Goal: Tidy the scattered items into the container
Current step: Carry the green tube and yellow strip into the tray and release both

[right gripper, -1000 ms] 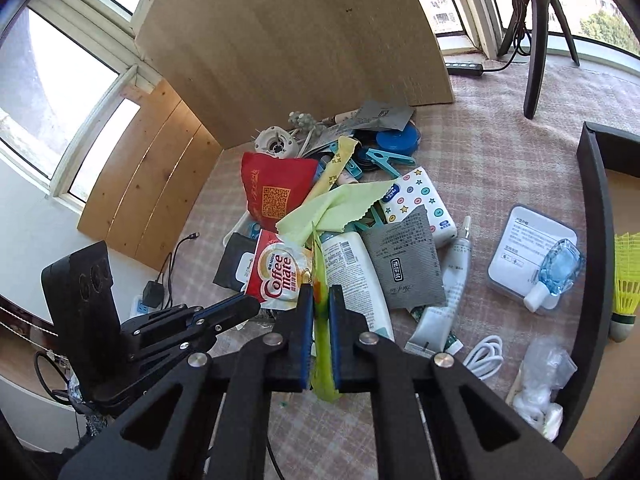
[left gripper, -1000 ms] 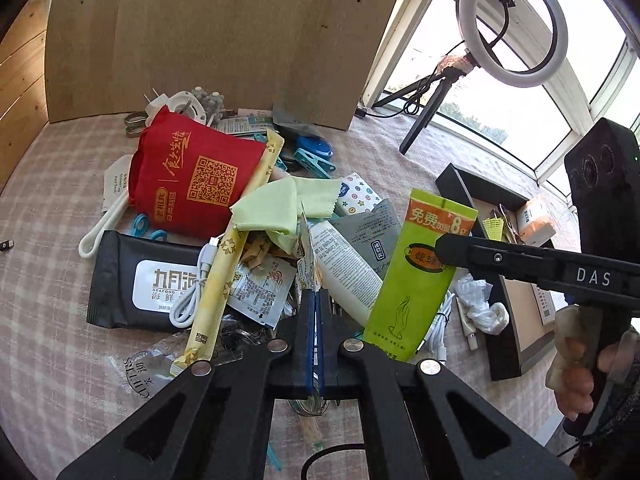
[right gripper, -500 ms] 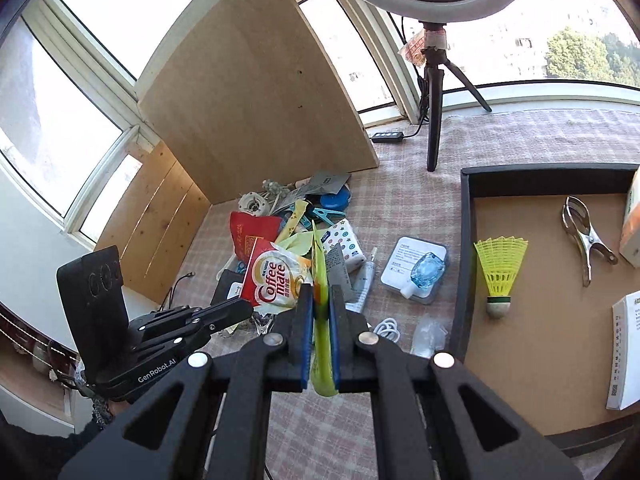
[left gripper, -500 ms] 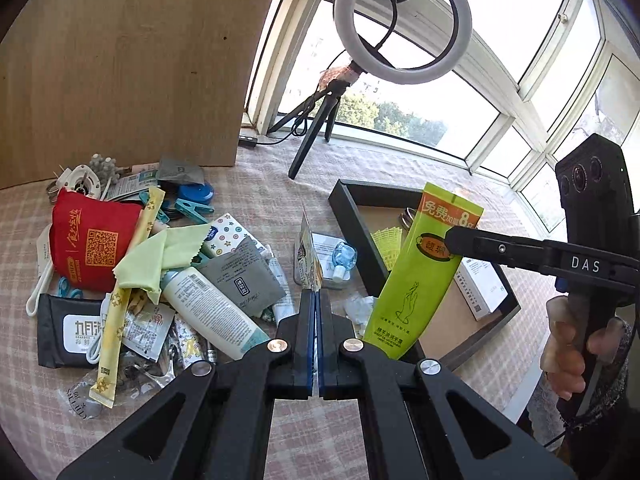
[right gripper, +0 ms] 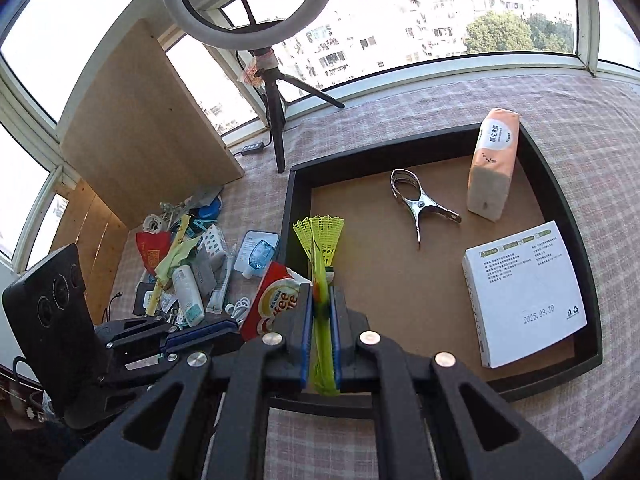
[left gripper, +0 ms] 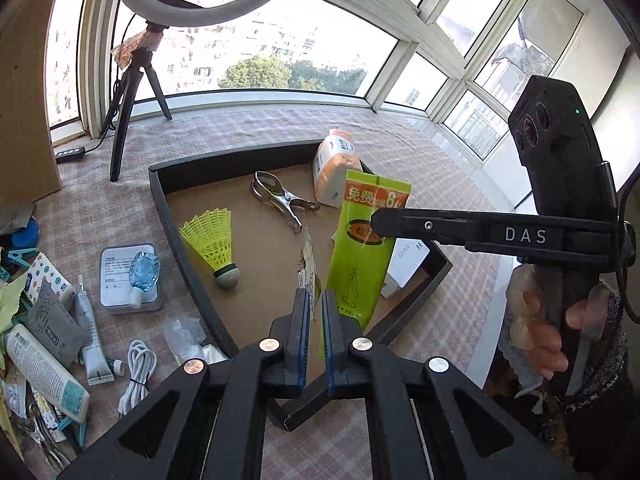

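Both grippers hang over the black tray (left gripper: 160, 184) with a brown floor (right gripper: 400, 280). My left gripper (left gripper: 314, 300) is opening. A red and white Coffee mate sachet (left gripper: 308, 264) stands edge-on in the gap, and the pads no longer press it. From the right wrist view the sachet (right gripper: 276, 304) shows at the left gripper's tips, above the tray's left rim. My right gripper (right gripper: 320, 300) pinches a green packet (right gripper: 320, 340) that hangs over the tray (left gripper: 368, 248). Its jaws are just starting to part.
In the tray lie a yellow shuttlecock (left gripper: 212, 240), a metal clip (left gripper: 280, 200), a tissue pack (right gripper: 494, 164) and a white box (right gripper: 524, 296). A pile of loose items (right gripper: 184, 264) lies left of it. A ring-light tripod (right gripper: 276, 120) stands behind.
Both grippers swung right from above the pile to above the tray, each carrying its item. The left jaws, shut on the sachet before, now stand apart.
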A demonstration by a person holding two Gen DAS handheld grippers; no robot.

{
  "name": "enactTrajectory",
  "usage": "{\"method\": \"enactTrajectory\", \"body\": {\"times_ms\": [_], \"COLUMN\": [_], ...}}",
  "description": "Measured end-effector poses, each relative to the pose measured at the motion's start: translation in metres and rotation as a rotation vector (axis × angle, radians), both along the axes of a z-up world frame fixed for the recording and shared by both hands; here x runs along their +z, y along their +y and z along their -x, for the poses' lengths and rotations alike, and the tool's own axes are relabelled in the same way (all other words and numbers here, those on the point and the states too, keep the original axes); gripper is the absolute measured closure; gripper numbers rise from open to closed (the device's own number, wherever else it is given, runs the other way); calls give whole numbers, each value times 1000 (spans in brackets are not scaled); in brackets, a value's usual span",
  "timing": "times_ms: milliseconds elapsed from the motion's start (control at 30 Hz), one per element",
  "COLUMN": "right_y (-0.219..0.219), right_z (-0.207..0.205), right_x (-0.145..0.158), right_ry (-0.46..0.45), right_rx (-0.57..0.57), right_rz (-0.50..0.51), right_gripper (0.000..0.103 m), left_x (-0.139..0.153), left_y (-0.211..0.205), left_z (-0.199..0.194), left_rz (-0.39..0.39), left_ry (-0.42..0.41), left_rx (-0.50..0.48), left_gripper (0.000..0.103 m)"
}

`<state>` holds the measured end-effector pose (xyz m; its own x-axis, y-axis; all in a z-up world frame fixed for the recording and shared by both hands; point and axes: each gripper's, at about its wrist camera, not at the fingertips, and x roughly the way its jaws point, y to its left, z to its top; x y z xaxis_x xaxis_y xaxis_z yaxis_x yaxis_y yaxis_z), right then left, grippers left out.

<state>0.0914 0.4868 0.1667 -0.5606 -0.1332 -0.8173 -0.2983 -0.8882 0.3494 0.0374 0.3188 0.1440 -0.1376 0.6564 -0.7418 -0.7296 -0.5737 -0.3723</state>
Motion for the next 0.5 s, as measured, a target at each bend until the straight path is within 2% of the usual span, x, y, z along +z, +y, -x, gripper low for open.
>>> {"method": "enactTrajectory", "body": {"times_ms": [67, 133, 267, 500], "right_y": [4, 6, 0, -36], "right_z": [1, 1, 6, 30], "right_x": [-2, -1, 0, -13], "right_ry": [-17, 2, 20, 27], "right_rx": [-55, -73, -49, 67], "right_rz": [-43, -56, -55, -5], "right_gripper": [78, 72, 72, 72], "left_x": [2, 4, -1, -21], "left_y": [0, -7, -32, -102], "left_z": [-2, -3, 2, 25], "left_rz": [2, 10, 37, 86], "left_ry": [36, 66, 71, 25], "left_rx": [16, 25, 62, 215], "left_gripper": [66, 66, 66, 66]}}
